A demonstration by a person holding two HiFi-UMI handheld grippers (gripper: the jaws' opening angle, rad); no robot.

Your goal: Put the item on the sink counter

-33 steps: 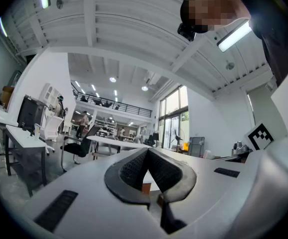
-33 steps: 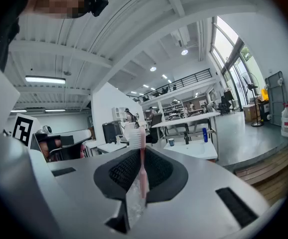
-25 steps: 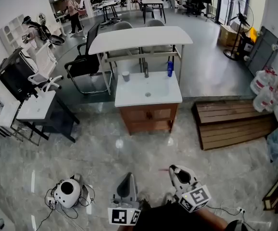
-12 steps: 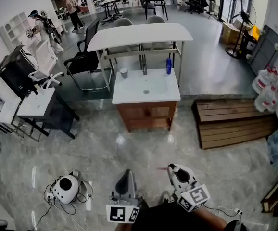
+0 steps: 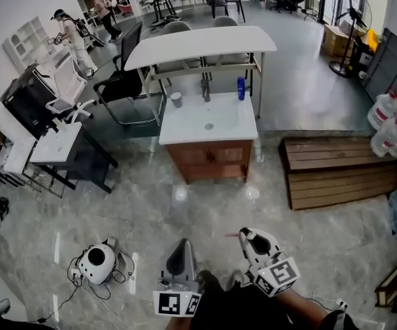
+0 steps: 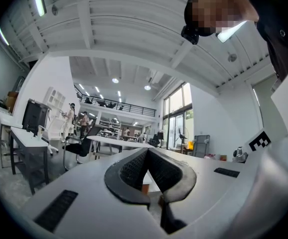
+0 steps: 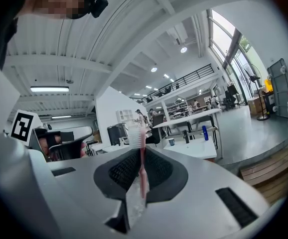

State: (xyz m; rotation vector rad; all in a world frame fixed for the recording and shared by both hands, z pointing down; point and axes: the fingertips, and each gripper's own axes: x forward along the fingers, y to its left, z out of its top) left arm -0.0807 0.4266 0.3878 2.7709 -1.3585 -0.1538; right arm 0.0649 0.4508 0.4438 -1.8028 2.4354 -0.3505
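1. Head view: The person is standing on the floor, well apart from the sink counter (image 5: pixel 185 130), which is lying straight ahead of both grippers.
   - A cup (image 5: pixel 176 100), a faucet (image 5: pixel 206 92) and a blue bottle (image 5: pixel 241 88) are standing along the counter's back edge. The front edge is showing bare.
   - The right gripper (image 5: pixel 248 238) is carrying the toothbrush (image 5: pixel 231 236), which is showing only as a thin pink line at the gripper's tip.
   - The left gripper (image 5: pixel 182 247) is hanging just beside the right one. Neither appears nearer to the counter.
2. Left gripper view: The left gripper (image 6: pixel 147 152) is pointing into the room with its jaws pressed together at the tips. Nothing is sitting between them.
3. Right gripper view: The right gripper (image 7: pixel 141 151) is pinching the toothbrush (image 7: pixel 142 169) by its pink handle.
   - The handle is running up between the pads, and the white bristle head is standing clear above the jaw tips.
   - The sink counter (image 7: pixel 196 147) is lying ahead and to the right of the bristle head, far off.
   - Judgement: the gap to the counter must be closed first. The handle's long axis will then need tipping flat onto the counter's bare front part.
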